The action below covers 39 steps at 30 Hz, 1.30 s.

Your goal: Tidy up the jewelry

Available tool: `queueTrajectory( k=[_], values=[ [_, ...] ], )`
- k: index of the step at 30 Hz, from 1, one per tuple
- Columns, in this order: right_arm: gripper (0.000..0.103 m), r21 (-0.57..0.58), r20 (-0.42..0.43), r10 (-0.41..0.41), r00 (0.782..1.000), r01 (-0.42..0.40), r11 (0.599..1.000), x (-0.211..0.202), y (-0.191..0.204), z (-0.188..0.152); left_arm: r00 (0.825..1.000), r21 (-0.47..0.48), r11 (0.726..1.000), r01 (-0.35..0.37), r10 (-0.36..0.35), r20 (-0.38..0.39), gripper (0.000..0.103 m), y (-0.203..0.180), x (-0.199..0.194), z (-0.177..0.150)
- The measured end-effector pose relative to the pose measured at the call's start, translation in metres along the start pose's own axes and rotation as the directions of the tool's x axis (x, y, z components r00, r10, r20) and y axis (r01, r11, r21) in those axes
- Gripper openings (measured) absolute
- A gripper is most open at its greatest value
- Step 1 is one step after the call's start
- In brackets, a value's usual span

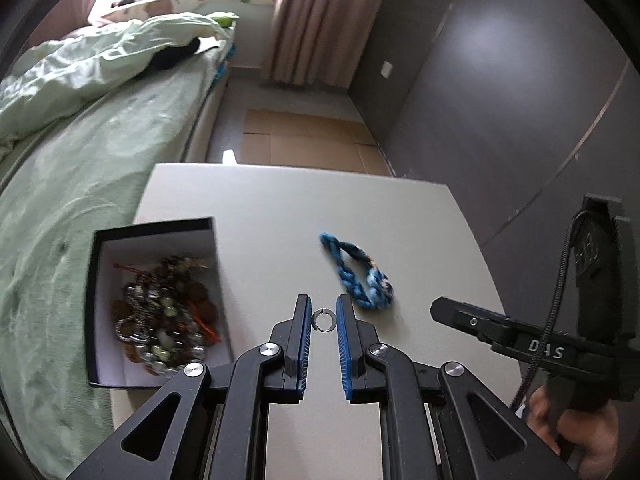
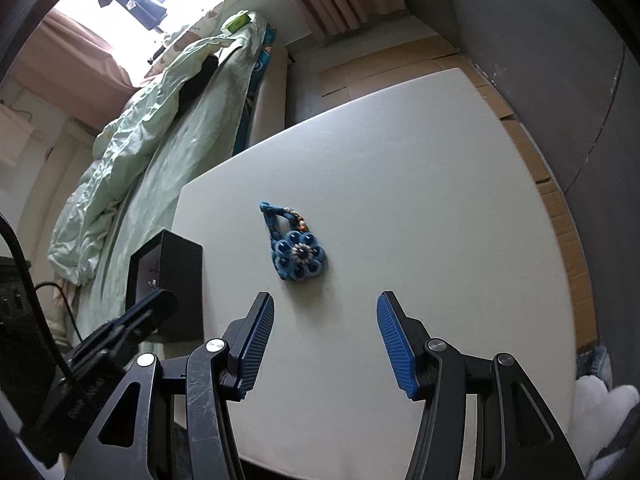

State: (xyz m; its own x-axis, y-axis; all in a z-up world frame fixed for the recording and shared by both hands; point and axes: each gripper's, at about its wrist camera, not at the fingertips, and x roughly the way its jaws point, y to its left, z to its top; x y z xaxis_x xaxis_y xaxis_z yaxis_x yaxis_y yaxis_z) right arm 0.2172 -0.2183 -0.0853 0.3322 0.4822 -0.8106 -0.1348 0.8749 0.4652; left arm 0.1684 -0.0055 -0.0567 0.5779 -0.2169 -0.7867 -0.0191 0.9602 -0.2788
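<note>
Pinching a small silver ring (image 1: 323, 319), the left gripper (image 1: 324, 334) carries it toward the jewelry box (image 1: 154, 226) at nine o'clock. Right gripper (image 2: 326, 334): spread, empty, facing the blue braided bracelet (image 2: 294, 246) at twelve o'clock, likely next.

Blue braided bracelet (image 1: 358, 276) with its beaded flower is sitting on an off-white surface (image 1: 280, 216), black box (image 1: 152, 228) is showing white insides, pale green bedding (image 1: 80, 128) and pinkish-beige curtains (image 1: 320, 20) are filling the background.
</note>
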Motion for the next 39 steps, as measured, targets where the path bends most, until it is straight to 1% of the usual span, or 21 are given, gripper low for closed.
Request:
queueTrajectory(
  k=[2,5,9,17,19,22,23,26,27,28,30,32,35,39],
  values=[
    [0.054,-0.008,-0.001,0.002,1.000,-0.002,1.000,0.005,0.004,0.003,1.000,-0.022,1.000,0.000,0.000,0.010,0.013,0.007,-0.003,0.004],
    [0.054,-0.038,-0.007,-0.019,1.000,0.018,0.999,0.012,0.012,0.006,1.000,-0.043,0.999,0.004,-0.003,0.029,0.013,0.015,-0.009,0.008],
    [0.054,-0.046,-0.017,-0.017,1.000,0.016,0.999,0.024,0.019,0.012,0.999,-0.072,0.997,0.014,-0.010,0.049,0.013,0.025,-0.015,0.013],
    [0.054,-0.101,-0.014,-0.064,0.998,0.062,0.993,0.048,0.033,0.022,0.998,-0.106,0.994,0.029,-0.022,0.066,0.013,0.049,-0.018,0.028],
    [0.054,-0.106,-0.028,-0.083,0.996,0.080,0.991,0.056,0.035,0.024,0.997,-0.114,0.993,0.033,-0.025,0.068,0.013,0.056,-0.019,0.032],
    [0.055,-0.117,-0.042,-0.145,0.989,0.139,0.983,0.067,0.035,0.025,0.997,-0.131,0.991,0.041,-0.031,0.077,0.013,0.065,-0.021,0.035],
    [0.054,-0.130,-0.025,-0.164,0.986,0.160,0.979,0.067,0.038,0.024,0.996,-0.136,0.990,0.041,-0.030,0.080,0.013,0.068,-0.023,0.036],
    [0.054,-0.173,-0.019,-0.236,0.972,0.229,0.958,0.070,0.046,0.021,0.996,-0.150,0.988,0.044,-0.031,0.088,0.013,0.074,-0.028,0.034],
    [0.048,-0.185,-0.010,-0.270,0.963,0.263,0.947,0.070,0.049,0.019,0.995,-0.154,0.987,0.045,-0.031,0.090,0.013,0.076,-0.029,0.034],
    [0.032,-0.188,-0.006,-0.274,0.962,0.268,0.945,0.069,0.049,0.019,0.995,-0.159,0.986,0.047,-0.032,0.092,0.013,0.078,-0.031,0.033],
    [0.030,-0.164,-0.015,-0.233,0.972,0.227,0.960,0.065,0.049,0.017,0.995,-0.168,0.985,0.047,-0.031,0.094,0.013,0.083,-0.034,0.032],
    [0.021,-0.173,0.011,-0.235,0.972,0.234,0.957,0.060,0.052,0.014,0.996,-0.177,0.983,0.042,-0.026,0.090,0.013,0.088,-0.035,0.031],
    [0.021,-0.165,0.031,-0.192,0.981,0.194,0.967,0.047,0.057,0.011,0.997,-0.177,0.984,0.033,-0.020,0.077,0.013,0.093,-0.036,0.029],
    [0.021,-0.160,0.075,-0.140,0.987,0.150,0.976,0.027,0.062,0.009,0.999,-0.186,0.982,0.039,-0.032,0.039,0.013,0.101,-0.032,0.025]
  ],
)
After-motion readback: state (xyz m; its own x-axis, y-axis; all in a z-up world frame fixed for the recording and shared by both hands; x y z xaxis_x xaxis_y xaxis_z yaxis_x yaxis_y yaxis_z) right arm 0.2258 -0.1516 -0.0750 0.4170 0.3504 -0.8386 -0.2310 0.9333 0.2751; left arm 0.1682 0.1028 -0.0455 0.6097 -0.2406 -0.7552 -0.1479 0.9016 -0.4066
